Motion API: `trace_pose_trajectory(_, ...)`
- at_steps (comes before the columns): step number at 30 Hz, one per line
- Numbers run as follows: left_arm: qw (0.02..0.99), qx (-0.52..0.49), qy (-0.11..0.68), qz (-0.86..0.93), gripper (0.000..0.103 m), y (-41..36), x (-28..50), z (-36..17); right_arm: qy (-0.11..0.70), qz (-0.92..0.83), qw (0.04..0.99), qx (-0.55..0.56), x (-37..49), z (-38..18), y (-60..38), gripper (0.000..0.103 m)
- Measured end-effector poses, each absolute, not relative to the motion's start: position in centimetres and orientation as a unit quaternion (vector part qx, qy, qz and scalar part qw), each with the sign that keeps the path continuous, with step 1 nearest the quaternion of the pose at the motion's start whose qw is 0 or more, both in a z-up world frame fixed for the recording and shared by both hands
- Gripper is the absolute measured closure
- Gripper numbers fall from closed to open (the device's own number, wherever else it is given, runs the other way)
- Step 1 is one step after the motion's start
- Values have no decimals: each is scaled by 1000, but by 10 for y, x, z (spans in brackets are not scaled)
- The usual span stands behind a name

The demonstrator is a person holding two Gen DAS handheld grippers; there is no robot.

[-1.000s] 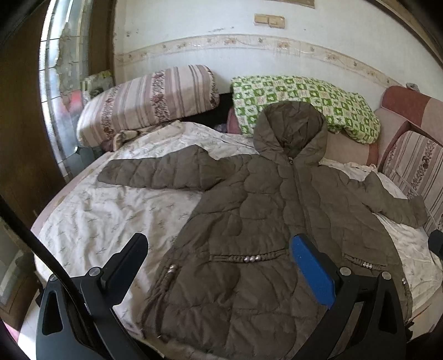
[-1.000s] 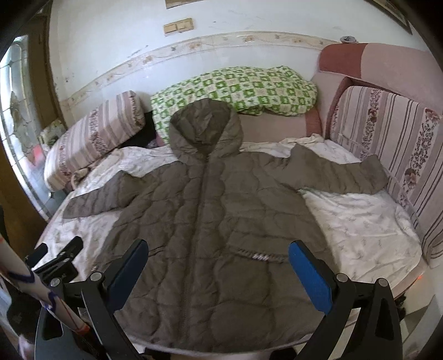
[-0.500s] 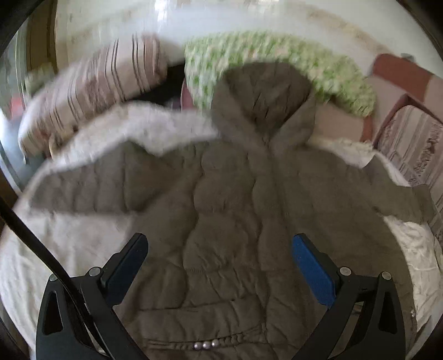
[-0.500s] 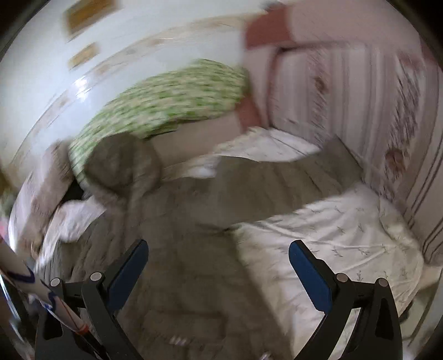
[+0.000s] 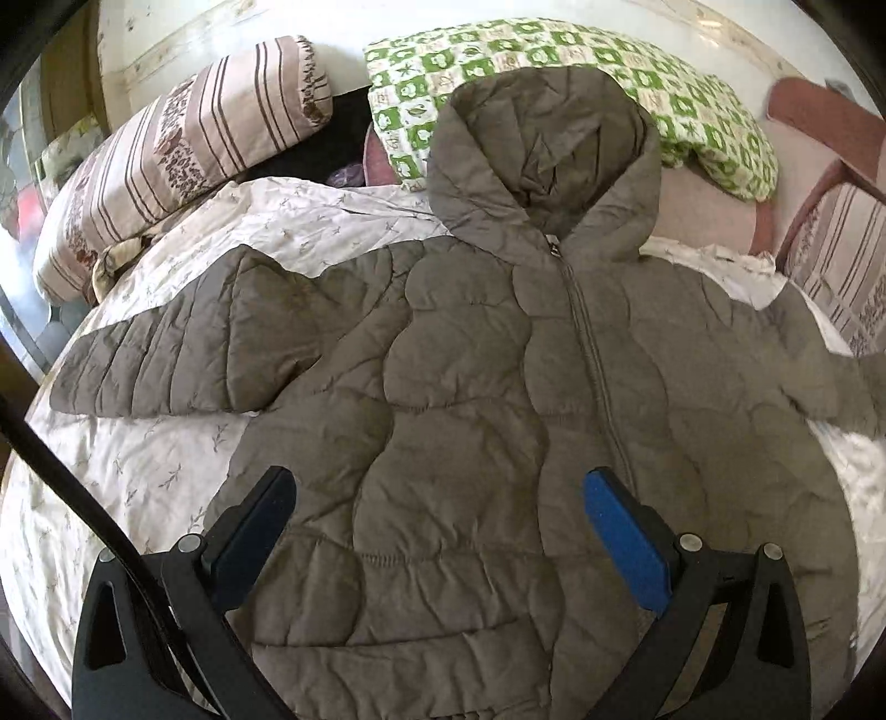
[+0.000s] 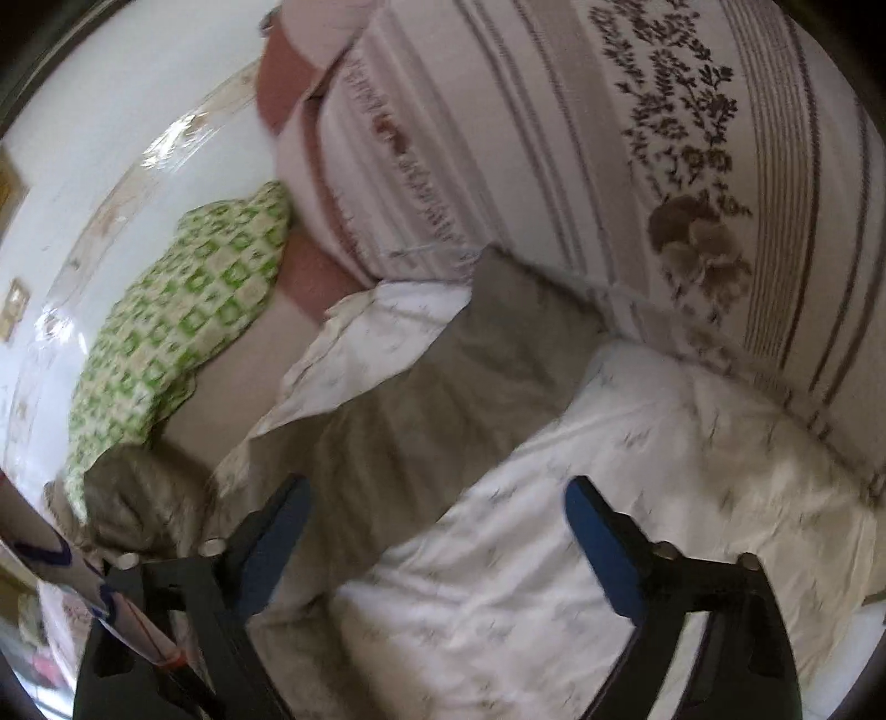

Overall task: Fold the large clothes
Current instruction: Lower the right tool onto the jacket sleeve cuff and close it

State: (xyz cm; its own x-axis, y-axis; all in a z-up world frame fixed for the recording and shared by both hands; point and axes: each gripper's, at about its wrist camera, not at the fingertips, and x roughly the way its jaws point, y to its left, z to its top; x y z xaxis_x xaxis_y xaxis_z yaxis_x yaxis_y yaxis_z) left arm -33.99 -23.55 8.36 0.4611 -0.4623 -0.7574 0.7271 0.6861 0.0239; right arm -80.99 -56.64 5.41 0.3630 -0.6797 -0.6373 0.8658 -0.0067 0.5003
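White leaf-print bedsheet (image 5: 138, 476) carries the olive quilted hooded jacket (image 5: 470, 399) spread flat, both sleeves out: no fold made yet. Left gripper (image 5: 437, 520) hovers open above its front. Right gripper (image 6: 437, 531) nears the sleeve (image 6: 443, 376), its jaws closing on nothing yet.

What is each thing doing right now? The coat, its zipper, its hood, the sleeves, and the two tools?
Coat: spread flat on the bed, unfolded.
Zipper: zipped up.
Hood: lying flat, resting on the green pillow.
Sleeve: stretched out sideways.
Left tool: open, empty.
Right tool: closing, nothing gripped.
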Motion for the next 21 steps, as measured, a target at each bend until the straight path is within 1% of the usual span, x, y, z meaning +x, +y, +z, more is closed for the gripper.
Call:
trace_pose_trajectory(1,836,176,379,-357,0,-235,-340,83,109,-563,687,447,-815,50,-575,19)
trace_pose_trajectory(4,836,175,378,-358,0,-234,-340,81,115,-577,668,455,-828,33,-600,23)
trace_pose_trajectory(5,836,176,377,-357,0,-235,-340,80,122,-583,662,455,-831,27,-608,28)
trace_pose_trajectory(7,836,177,378,-357,0,-235,-340,79,130,-588,655,456,-837,17,-623,35)
trace_pose_trajectory(8,836,176,378,-356,0,-236,-339,78,135,-593,652,453,-838,13,-629,37)
trace_pose_trajectory(19,826,194,387,-362,0,-247,-340,64,159,-629,642,409,-842,-11,-683,37)
trace_pose_trajectory(20,826,197,385,-361,0,-249,-340,63,160,-629,644,405,-840,-11,-687,44)
trace_pose_trajectory(21,826,201,384,-361,0,-250,-341,61,162,-626,647,404,-838,-13,-691,54)
